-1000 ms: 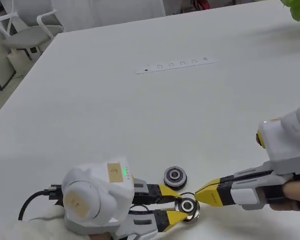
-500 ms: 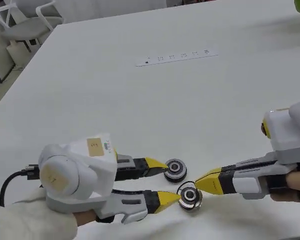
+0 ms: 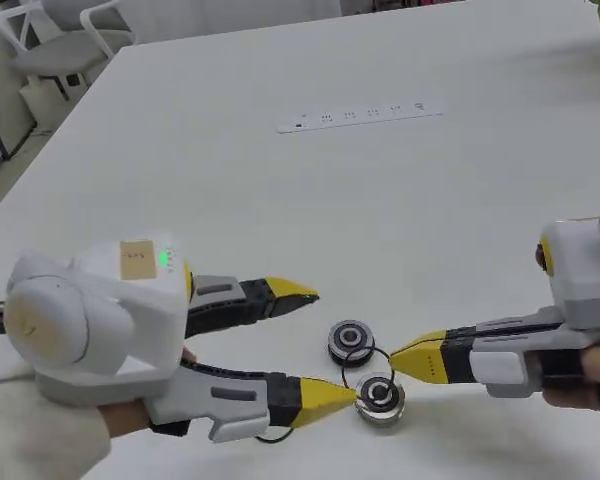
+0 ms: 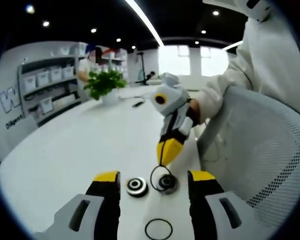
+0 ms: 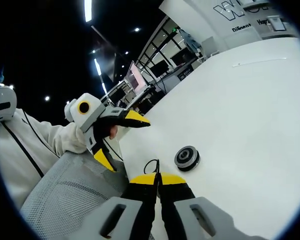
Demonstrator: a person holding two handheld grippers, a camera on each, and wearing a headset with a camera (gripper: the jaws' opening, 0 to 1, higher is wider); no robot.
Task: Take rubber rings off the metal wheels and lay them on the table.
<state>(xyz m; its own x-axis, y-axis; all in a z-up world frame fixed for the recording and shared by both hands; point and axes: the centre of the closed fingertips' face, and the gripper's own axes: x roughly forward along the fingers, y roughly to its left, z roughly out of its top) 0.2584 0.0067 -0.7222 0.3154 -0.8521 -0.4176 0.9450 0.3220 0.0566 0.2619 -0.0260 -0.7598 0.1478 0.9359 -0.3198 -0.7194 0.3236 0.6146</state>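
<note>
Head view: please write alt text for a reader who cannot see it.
The right tool, shut, pinches a black rubber ring beside two metal wheels on a white table. The left tool is open next to them.

Head view: high, looking down at table [image 3: 280, 220]. Gripper views: low, close, facing each other; all share far metal wheel [image 3: 351, 340].

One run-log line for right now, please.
left gripper: open, facing both wheels | right gripper: shut on rubber ring at near metal wheel | far metal wheel: not gripped | loose ring: flat on table
</note>
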